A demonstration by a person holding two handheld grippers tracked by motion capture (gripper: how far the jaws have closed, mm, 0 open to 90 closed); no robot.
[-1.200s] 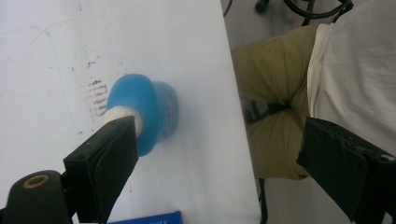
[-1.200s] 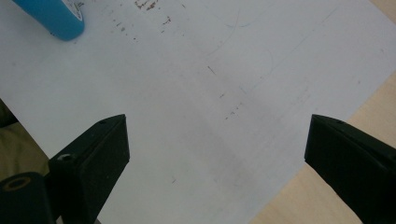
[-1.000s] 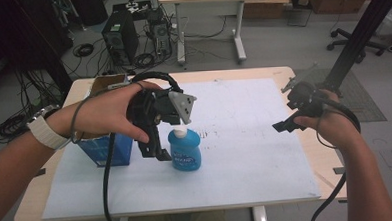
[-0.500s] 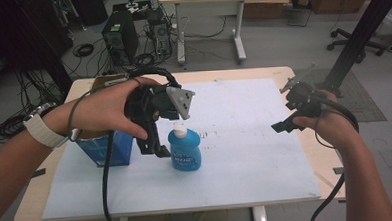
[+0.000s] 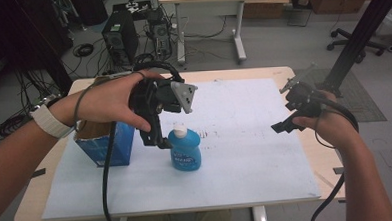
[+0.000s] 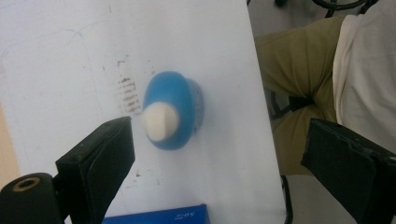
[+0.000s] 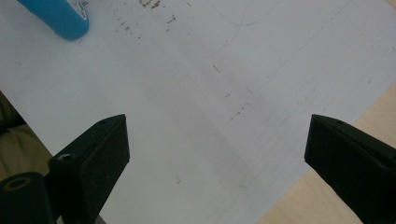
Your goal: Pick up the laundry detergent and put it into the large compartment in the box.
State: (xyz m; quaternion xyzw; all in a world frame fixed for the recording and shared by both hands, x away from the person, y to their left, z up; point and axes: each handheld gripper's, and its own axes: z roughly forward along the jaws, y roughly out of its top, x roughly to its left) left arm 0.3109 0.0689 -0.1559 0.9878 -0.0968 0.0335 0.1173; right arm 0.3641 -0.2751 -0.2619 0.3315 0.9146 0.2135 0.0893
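Left tool [image 5: 157, 137] hangs wide open and empty directly above the blue bottle [image 5: 184, 150], which stands upright on the white sheet [image 5: 246, 153] toward the bench's left side, just beside the blue box [image 5: 105, 144]. Its white cap [image 6: 159, 121] sits between the jaws but close to one, so centring looks needed before closing. Right tool [image 5: 290, 117], also open and empty, hovers near the right edge, well apart from the bottle.
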